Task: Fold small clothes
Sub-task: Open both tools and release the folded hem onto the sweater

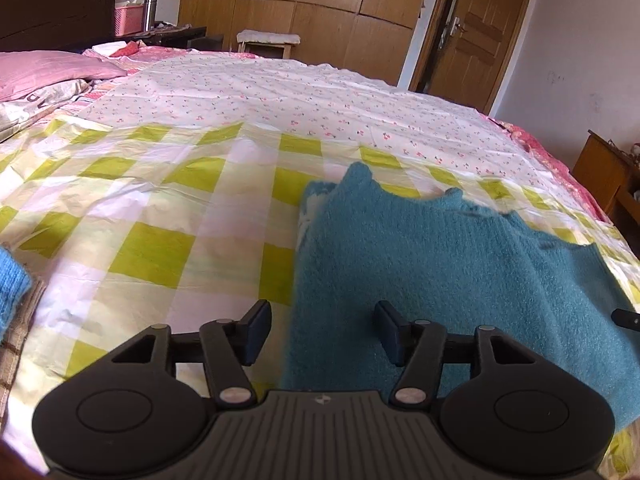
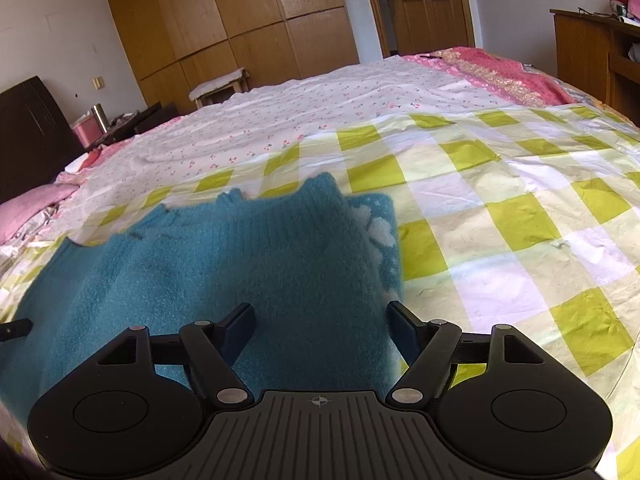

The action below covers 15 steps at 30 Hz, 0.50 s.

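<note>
Both tools gape wide and empty over the teal sweater (image 1: 420, 264), left tool (image 1: 322, 334) and right tool (image 2: 320, 330). Lying near the bed's (image 1: 160, 208) front edge, it looks soft, floppy; pinch its near corners.

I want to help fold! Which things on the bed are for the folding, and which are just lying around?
For the folding:
- teal sweater, lying on the checked sheet
- left gripper and right gripper, both open, holding nothing

Just lying about:
- pink pillow
- pink blanket
- pink basket and metal flask beside the bed
- stool
</note>
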{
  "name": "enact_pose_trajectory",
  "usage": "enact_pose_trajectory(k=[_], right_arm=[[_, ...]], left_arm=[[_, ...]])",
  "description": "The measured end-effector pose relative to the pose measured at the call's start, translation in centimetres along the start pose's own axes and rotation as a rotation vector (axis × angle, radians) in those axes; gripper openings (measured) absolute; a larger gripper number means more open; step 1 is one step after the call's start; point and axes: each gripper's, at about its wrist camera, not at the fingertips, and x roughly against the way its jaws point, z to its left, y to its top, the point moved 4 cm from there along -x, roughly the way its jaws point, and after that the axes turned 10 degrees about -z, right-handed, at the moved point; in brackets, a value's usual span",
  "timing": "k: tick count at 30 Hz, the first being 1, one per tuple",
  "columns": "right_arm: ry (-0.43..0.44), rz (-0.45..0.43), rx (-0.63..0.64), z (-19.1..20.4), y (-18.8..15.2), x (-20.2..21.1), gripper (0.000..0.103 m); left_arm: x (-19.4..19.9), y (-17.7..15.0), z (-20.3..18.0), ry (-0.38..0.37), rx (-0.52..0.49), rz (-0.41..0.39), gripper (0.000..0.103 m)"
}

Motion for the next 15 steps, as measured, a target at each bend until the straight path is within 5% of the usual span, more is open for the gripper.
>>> enact_pose_trajectory(k=[7,9,15], right_arm=[[0.021,0.042,-0.07,-0.7,-0.3,-0.8,0.073],[0.028,0.049,-0.071,-0.7,-0.4,-0.6,0.066],[0.052,0.084,-0.059,-0.7,-0.5,0.8,0.046]], left_arm=[[-0.2,-1.2,0.8,-0.034,0.066,0.047,0.065],[-0.1,-1.3,0.4,-0.061,0.069,0.062,0.053],[0.7,-1.4,-0.1,-0.073,0.05,0.106,0.048]])
